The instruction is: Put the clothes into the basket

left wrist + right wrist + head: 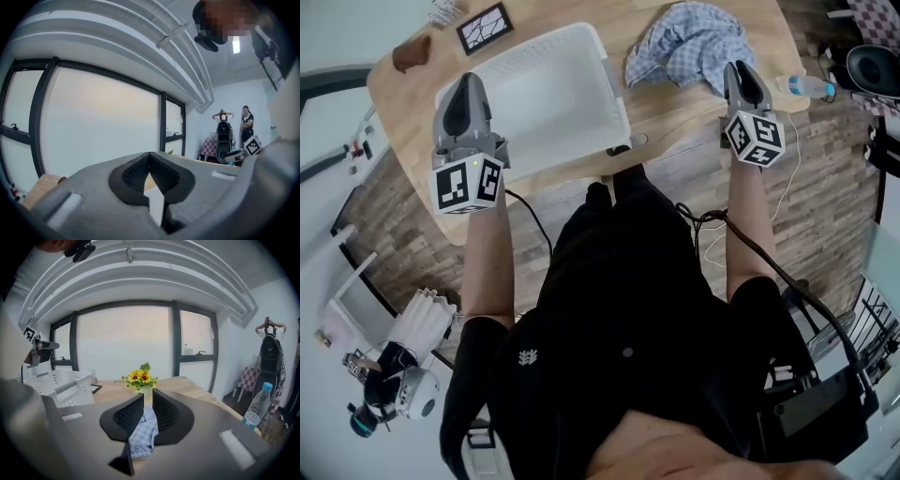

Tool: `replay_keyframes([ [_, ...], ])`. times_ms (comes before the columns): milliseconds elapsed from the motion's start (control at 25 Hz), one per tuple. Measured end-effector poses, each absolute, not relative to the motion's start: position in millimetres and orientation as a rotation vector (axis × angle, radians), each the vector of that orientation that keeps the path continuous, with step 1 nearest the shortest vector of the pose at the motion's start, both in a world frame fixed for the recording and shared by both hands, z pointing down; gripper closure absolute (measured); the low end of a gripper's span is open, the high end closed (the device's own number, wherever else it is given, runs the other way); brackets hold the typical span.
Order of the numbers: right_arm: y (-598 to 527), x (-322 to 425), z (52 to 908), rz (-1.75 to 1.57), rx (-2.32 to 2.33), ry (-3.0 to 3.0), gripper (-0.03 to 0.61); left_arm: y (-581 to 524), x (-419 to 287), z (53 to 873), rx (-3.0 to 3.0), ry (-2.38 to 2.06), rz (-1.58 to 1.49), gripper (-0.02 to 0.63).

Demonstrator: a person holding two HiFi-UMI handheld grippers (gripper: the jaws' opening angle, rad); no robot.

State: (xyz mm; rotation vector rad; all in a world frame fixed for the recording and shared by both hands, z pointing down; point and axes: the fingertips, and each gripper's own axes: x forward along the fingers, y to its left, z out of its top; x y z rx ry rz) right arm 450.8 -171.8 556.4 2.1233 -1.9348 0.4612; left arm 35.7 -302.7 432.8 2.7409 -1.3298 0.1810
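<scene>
A blue checked cloth (689, 42) lies crumpled on the wooden table (675, 103), to the right of the white plastic basket (544, 94). My right gripper (739, 67) is at the cloth's near right edge. In the right gripper view its jaws (147, 397) stand a little apart, and the cloth (143, 432) shows in the narrow gap between them. The pads do not clearly press on it, so it reads as open. My left gripper (469, 82) hovers over the basket's near left corner. Its tips (150, 157) meet with nothing in them.
A dark framed picture (484, 26) and a brown object (411, 52) lie at the table's far left. A water bottle (806, 87) rests at the right edge. A vase of sunflowers (140, 376) stands beyond the cloth. Two people (246, 124) are far off.
</scene>
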Motion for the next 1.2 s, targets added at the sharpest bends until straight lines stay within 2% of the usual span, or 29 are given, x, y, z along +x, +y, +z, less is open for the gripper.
replay_keyframes([
  [120, -178, 455, 578, 0.509, 2.087, -1.944, 0.515, -306, 53, 440, 2.744, -1.312, 0.201, 0.615],
  [160, -182, 456, 583, 0.526, 2.08, -1.949, 0.492, -307, 59, 440, 2.757, -1.302, 0.21, 0.615],
  [320, -192, 469, 607, 0.552, 2.065, -1.916, 0.292, -310, 75, 449, 2.784, -1.285, 0.268, 0.615],
  [360, -194, 473, 612, 0.548, 2.064, -1.902, 0.278, -311, 77, 454, 2.776, -1.287, 0.276, 0.615],
  [720, -203, 501, 666, 0.559, 2.004, -1.78, 0.278, -313, 86, 487, 2.694, -1.284, 0.314, 0.615],
  [760, -204, 502, 673, 0.576, 1.986, -1.779, 0.247, -313, 88, 488, 2.697, -1.28, 0.314, 0.615],
  [800, -205, 503, 679, 0.596, 1.975, -1.784, 0.177, -314, 91, 489, 2.7, -1.278, 0.314, 0.615],
  [840, -207, 504, 683, 0.613, 1.968, -1.791, 0.136, -315, 93, 491, 2.701, -1.279, 0.316, 0.614],
  [1200, -225, 512, 705, 0.662, 1.965, -1.791, 0.137, -322, 80, 494, 2.658, -1.363, 0.355, 0.615],
])
